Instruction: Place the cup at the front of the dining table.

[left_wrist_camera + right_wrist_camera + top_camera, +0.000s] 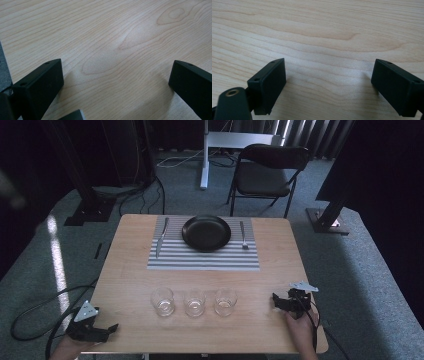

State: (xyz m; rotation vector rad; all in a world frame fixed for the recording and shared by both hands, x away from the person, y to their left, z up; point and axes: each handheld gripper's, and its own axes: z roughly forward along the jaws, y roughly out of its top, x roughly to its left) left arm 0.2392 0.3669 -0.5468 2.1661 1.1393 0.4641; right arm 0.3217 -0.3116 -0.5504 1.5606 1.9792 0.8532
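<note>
my left gripper (102, 330) jaws wide, table's 7 o'clock corner | my right gripper (280, 301) jaws wide, 5 o'clock | three clear glasses (194, 302) between | black round plate (206, 232) on striped mat (202, 257), 12 o'clock

No lettering, label, brand, number or sign can be read anywhere in these pictures.
</note>
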